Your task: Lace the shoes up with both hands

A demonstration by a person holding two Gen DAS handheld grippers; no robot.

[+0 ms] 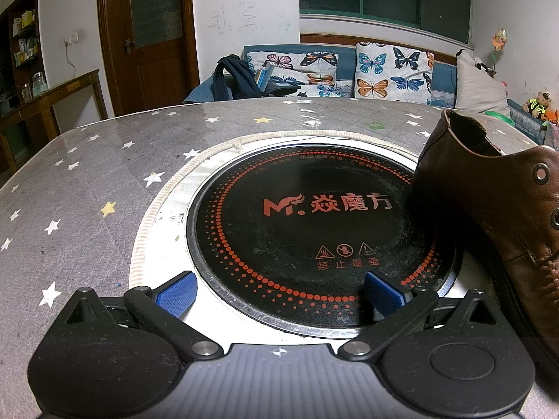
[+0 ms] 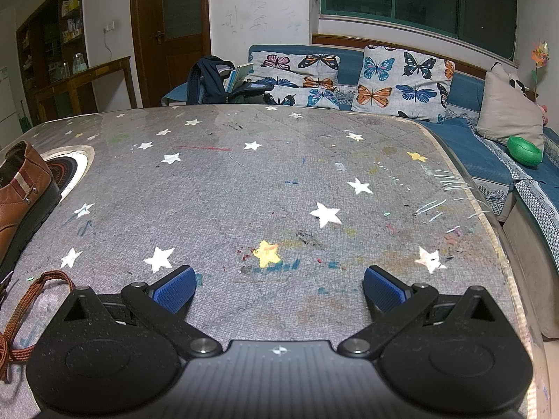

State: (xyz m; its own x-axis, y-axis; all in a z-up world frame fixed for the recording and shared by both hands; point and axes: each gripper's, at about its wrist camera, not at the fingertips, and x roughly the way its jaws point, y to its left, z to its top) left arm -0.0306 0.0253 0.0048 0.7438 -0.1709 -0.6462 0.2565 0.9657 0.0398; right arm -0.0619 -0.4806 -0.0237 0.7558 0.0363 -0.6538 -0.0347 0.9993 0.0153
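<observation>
- Two grippers sat wide apart at the jaws, each holding nothing: the left gripper [image 1: 279, 293] hovered over the near edge of the round black cooktop [image 1: 314, 230], and the right gripper [image 2: 279, 289] hung above bare star-printed table cover [image 2: 279, 181], well to the right of the cooktop.
- Just right of the cooktop lay the brown leather shoe [image 1: 496, 209] — its heel end overlapped the black glass, and its metal eyelets [image 1: 542, 173] showed no lace through them.
- One brown shoelace [image 2: 21, 317] lay loose on the cover on the shoe's far side from the cooktop, beside the right gripper's left finger, touching neither blue pad.
- Nothing stood between either gripper and the shoe; the cooktop surface itself was bare apart from its red dotted rings and printed warning signs.
- Beyond the cooktop, past the table's far edge, a blue sofa [image 2: 482, 160] carried butterfly cushions [image 2: 401, 80], a dark backpack [image 2: 209, 80] with books poking out — its top gaped open — and a green bowl-shaped thing [image 2: 524, 150].
- Far left of the cooktop stood a wooden door [image 1: 153, 35] and a side table with glass jars [image 1: 38, 83]; what they contained I could not tell.
</observation>
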